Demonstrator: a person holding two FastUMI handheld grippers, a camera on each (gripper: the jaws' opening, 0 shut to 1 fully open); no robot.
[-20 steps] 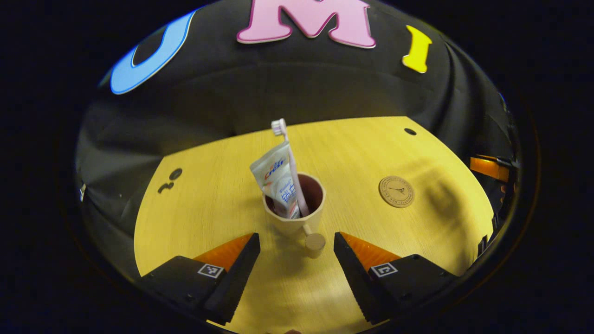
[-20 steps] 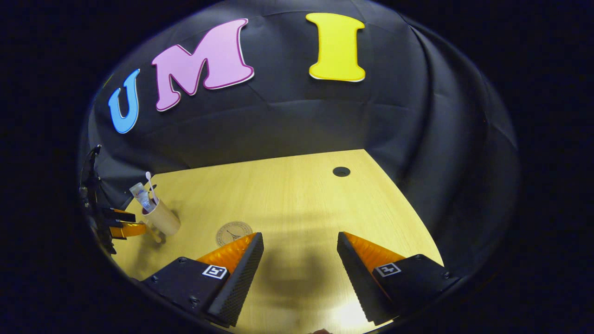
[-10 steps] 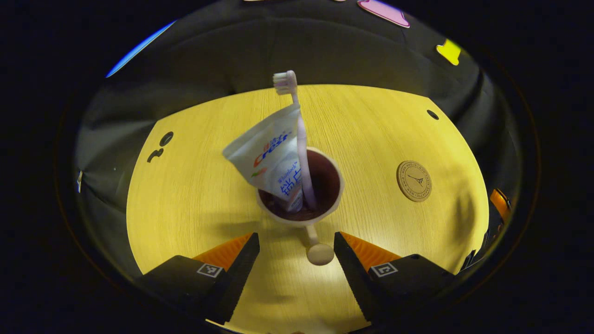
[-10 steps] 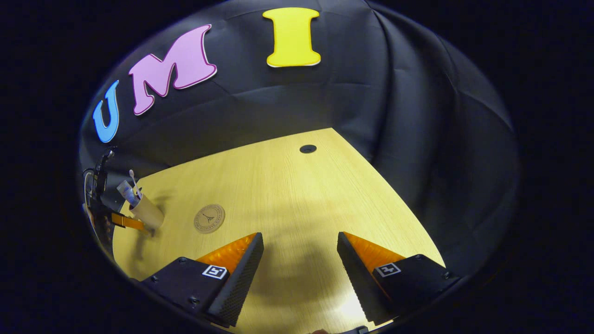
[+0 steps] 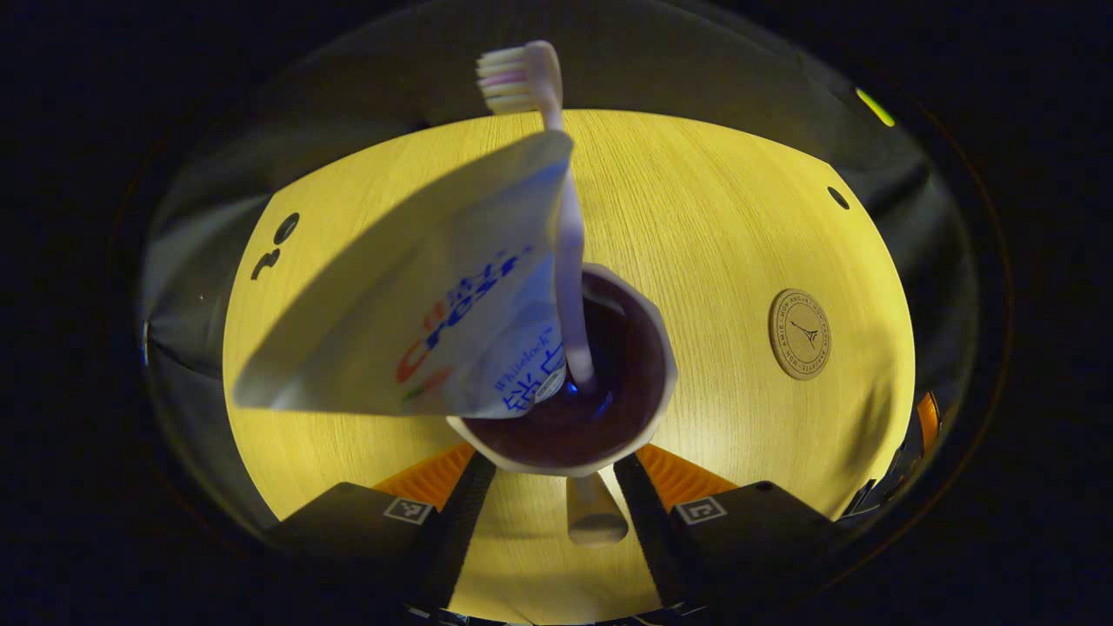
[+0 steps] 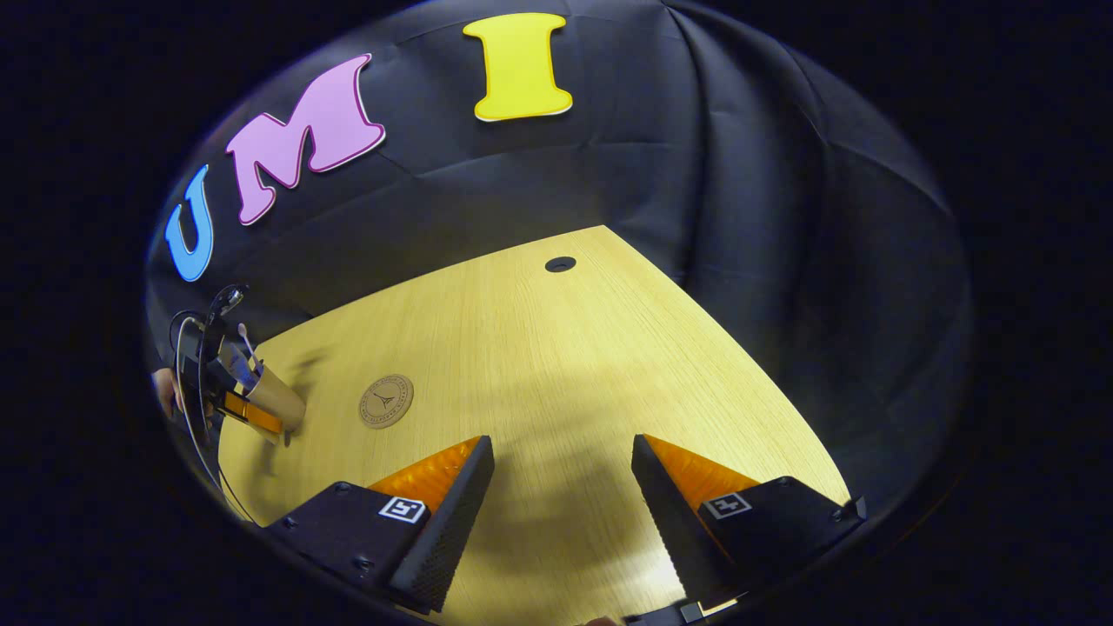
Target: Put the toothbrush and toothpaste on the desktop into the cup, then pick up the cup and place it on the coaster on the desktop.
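Now the cup [image 5: 569, 382] sits right between the left gripper's [image 5: 549, 487] two fingers.

Its fingers stand on each side of the cup's lower part, close to it, but I cannot tell if they press on it. The toothbrush [image 5: 556, 209] and the toothpaste [image 5: 435, 313] stand inside the cup and lean out over its rim. A small round knob on a stick [image 5: 596, 513] pokes out from the cup, between the fingers. The cup is on the worktop [image 5: 713, 226], and the coaster [image 5: 799, 334] lies flat, well apart from the cup. The right gripper [image 6: 561, 487] is wide open and holds nothing, over the worktop, farther from the cup than the coaster is.
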